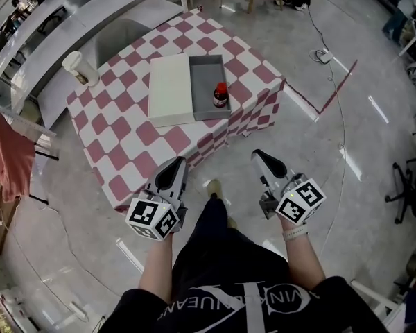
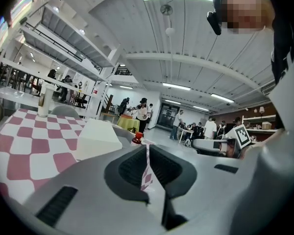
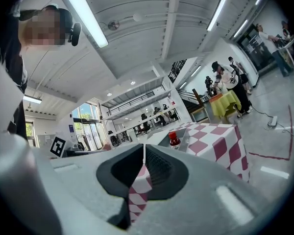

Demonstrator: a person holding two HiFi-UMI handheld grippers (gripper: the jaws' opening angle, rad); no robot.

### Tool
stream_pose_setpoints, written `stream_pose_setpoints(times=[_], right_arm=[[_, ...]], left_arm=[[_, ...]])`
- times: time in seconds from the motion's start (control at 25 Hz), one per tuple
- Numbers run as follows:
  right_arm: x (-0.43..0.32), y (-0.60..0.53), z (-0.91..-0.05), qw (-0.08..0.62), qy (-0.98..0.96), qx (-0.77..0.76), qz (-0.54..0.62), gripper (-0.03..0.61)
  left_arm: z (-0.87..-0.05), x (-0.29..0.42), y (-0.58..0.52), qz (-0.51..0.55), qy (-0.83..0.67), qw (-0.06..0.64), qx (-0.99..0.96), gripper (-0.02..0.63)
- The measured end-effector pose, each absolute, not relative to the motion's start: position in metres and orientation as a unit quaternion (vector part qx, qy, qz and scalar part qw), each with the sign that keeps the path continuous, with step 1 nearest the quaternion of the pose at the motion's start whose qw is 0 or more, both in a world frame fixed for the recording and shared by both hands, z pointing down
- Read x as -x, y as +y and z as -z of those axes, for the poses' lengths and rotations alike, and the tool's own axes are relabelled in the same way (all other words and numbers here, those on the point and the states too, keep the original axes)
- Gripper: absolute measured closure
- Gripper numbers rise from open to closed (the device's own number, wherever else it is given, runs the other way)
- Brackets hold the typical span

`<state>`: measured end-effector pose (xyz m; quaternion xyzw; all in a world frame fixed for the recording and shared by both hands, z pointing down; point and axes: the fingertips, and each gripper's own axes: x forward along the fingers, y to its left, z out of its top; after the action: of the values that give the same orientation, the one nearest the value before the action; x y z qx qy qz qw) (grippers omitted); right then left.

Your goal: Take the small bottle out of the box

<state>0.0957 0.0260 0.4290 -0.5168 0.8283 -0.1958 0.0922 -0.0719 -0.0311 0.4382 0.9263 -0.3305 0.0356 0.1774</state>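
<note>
Looking steeply down from my head, I see a table (image 1: 118,158) under a red-and-white checked cloth, standing on a pale, shiny floor. At the table's far left corner stands a white cylinder (image 1: 76,66). Toward the middle lies a flat white lid (image 1: 170,89), and just beside it on the right, edge to edge, sits an open grey box (image 1: 205,71). The small bottle (image 1: 220,96), dark with a red cap, stands upright inside the box near its right wall, at the end closer to me.

Below the table, in front of my body, I hold both claws out over the floor, well apart from the box. My left claw (image 1: 175,165) points toward the table's near edge; its two jaws are pressed together with only a thin slit between them, pinching nothing. My right claw (image 1: 261,157) is to its right, past the table's near corner; its jaws are likewise pressed together and empty. Each carries a cube with square markers at its back end.
</note>
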Motion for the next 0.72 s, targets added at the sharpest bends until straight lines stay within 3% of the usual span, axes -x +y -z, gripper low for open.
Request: stream_pose_setpoints(times=[0.72], right_arm=[[-0.121,-0.094,-0.442,0.056,0.831,0.512,0.211,0.560]], left_arm=[[-0.442,0.008,-0.144,-0.031,-0.279,0.189,-0.941,0.592]])
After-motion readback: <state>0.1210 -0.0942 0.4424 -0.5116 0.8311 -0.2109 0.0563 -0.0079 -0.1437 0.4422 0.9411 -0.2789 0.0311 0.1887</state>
